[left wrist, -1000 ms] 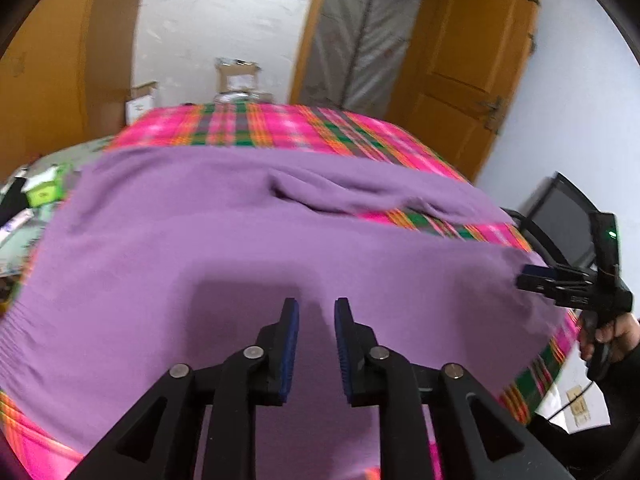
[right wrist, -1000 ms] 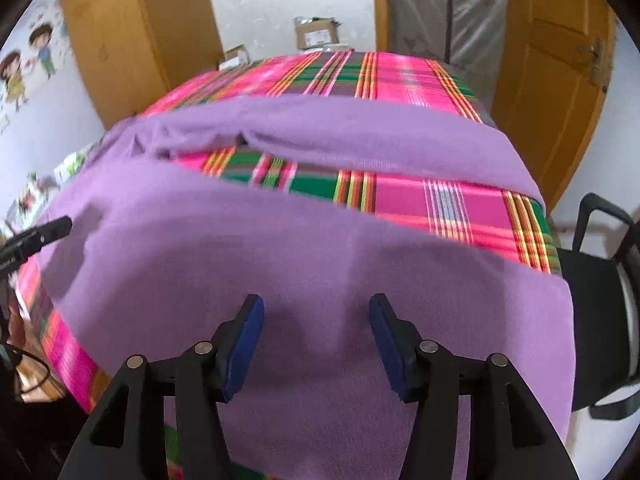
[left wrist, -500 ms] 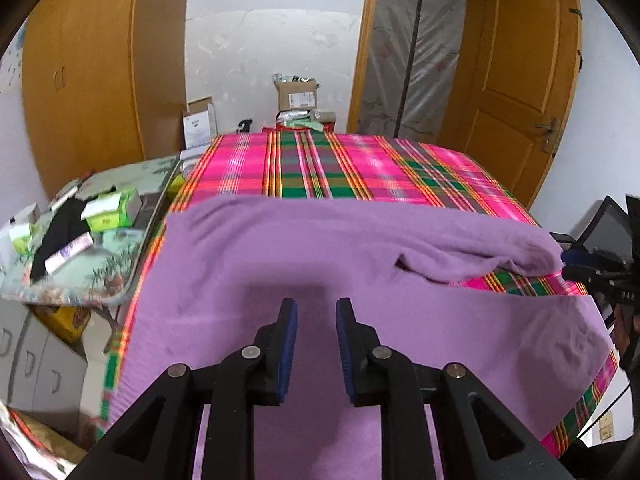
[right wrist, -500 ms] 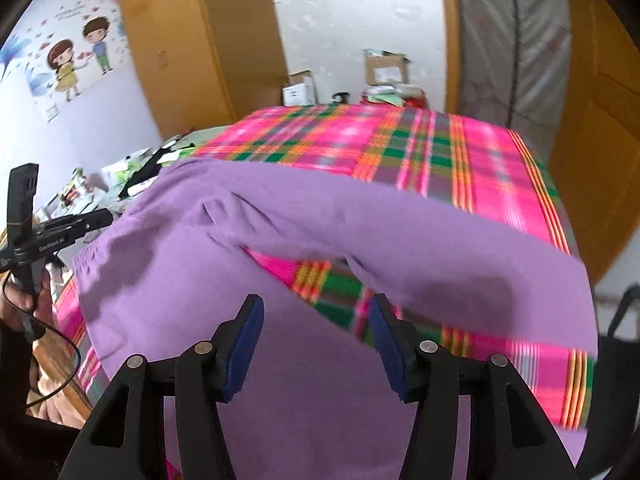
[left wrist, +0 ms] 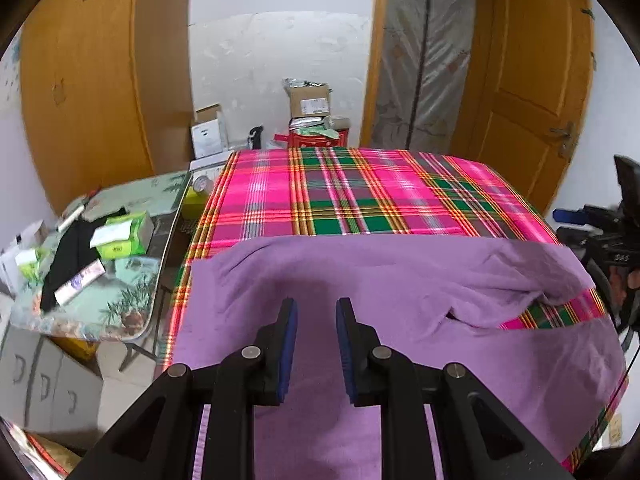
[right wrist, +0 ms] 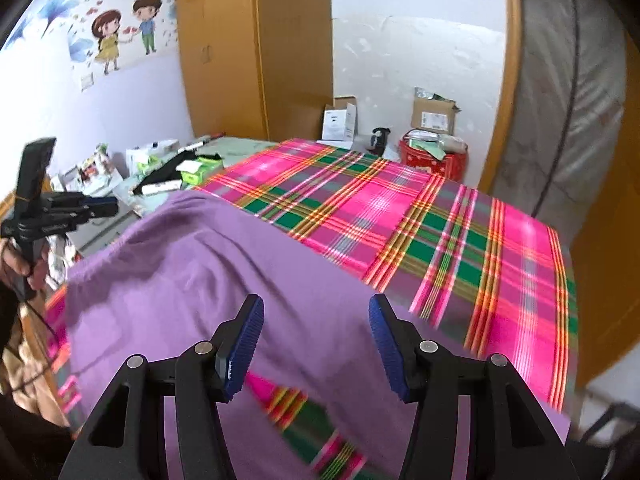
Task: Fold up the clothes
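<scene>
Left wrist: the left gripper (left wrist: 316, 306) hangs over the purple cloth (left wrist: 380, 276) on the plaid bed (left wrist: 360, 196), jaws narrowly apart, gripping nothing. Right wrist: the right gripper (right wrist: 316, 312) hovers over the cloth (right wrist: 200, 260), jaws spread wide, empty.

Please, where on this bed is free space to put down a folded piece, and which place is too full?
The far half of the plaid cover is bare, bordered by the purple garment on the near side and the boxes beyond the far edge. The glass side table, left of the bed, is crowded with green packets and a dark cloth.
</scene>
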The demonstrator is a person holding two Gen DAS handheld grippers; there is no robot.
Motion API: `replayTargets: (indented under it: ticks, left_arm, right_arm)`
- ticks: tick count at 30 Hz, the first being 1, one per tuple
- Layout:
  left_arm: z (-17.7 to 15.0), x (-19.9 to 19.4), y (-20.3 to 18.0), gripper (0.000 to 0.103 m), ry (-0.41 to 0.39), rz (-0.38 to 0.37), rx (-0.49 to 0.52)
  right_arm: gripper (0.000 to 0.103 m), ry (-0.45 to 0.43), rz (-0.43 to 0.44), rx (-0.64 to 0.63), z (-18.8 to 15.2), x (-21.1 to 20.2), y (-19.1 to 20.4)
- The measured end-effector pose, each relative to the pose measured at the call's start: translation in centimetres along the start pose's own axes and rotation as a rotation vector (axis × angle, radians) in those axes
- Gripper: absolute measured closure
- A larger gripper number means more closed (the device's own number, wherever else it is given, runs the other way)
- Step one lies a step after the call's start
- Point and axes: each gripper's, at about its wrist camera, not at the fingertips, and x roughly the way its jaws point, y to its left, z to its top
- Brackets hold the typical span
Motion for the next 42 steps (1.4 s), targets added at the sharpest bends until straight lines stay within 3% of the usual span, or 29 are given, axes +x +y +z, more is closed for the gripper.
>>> replayTargets:
  ticks: [14,24,27,29,31,42]
  left_arm:
    - [-4.1,0.6,-1.9,0.083,-0.031,-0.065,-0.127]
    - [-4.1,2.4,-2.5,0.083,-0.011,-0.098,-0.145]
    - [-4.3,2.8,-2.5,0.083,-0.003,-0.101,-0.156]
    - [-4.4,3.0,-2.5,0.083,0.002,-0.099,-0.162]
    - [-4.5,3.1,-2.4,0.083,0.007,-0.096,-0.166]
    - [-3.5,1.9,-1.5,0.083,-0.016,-0.048,-0.146]
  right_arm:
    - [0.046,0.152,0.035,0.072,-1.2,10.9,-7.7]
    - [0.047,0.186,0.097,-0.029,-1.4,13.5,-8.0]
    - [0.059,0.193,0.127,-0.056,-1.3,13.4,-7.7]
    - [0.087,0.198,0.146,-0.074,-1.2,13.4,-7.5]
    - [0.097,0.198,0.139,-0.088,-1.0,13.4,-7.2]
    - [0.099,0.165,0.064,-0.131,1.3,13.0,-7.2]
